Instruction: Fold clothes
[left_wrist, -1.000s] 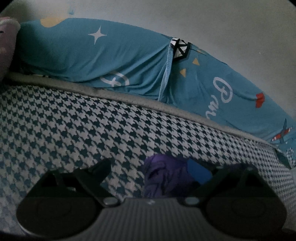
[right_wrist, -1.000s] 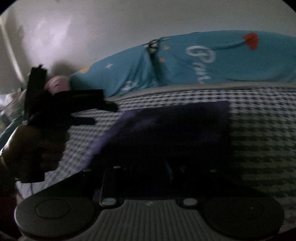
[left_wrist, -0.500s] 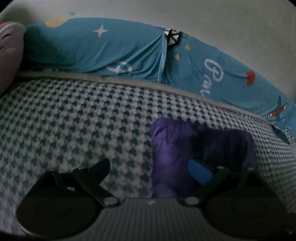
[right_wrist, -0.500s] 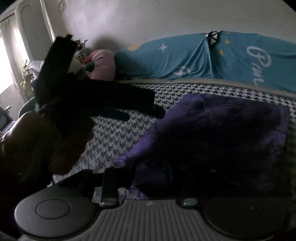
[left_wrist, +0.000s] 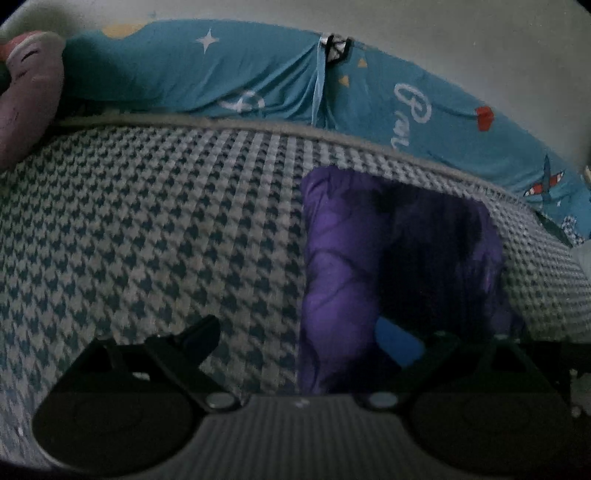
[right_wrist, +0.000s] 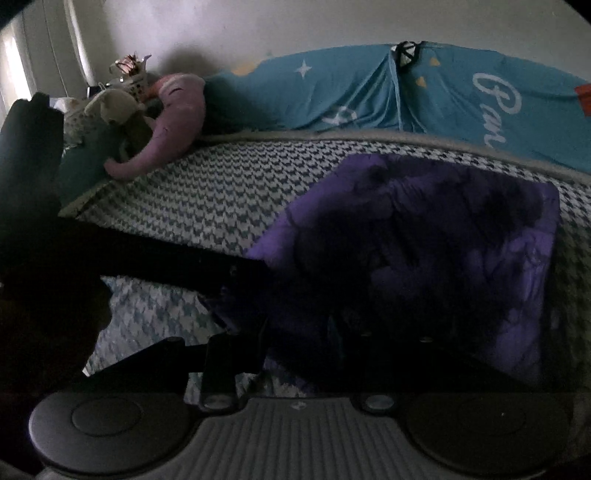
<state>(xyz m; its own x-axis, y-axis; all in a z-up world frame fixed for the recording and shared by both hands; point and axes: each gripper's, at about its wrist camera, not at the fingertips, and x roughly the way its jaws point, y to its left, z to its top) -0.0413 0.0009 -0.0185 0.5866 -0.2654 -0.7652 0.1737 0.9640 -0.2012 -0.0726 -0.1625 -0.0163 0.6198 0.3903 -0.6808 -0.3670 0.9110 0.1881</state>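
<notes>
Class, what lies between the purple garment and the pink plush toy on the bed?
Only bare houndstooth bedcover separates purple garment from pink plush toy, seen in the right wrist view.

The purple garment (left_wrist: 399, 266) at centre right of the left wrist view is thin, crumpled cloth with a faint sheen on its creases. Under it, the houndstooth bedspread (left_wrist: 147, 229) looks like coarse, matt woven fabric. Along the top, the teal printed sheet (right_wrist: 332, 96) is smooth, soft cloth with loose folds. At upper left of the right wrist view, the pink plush toy (right_wrist: 173, 118) looks velvety and matt.
</notes>
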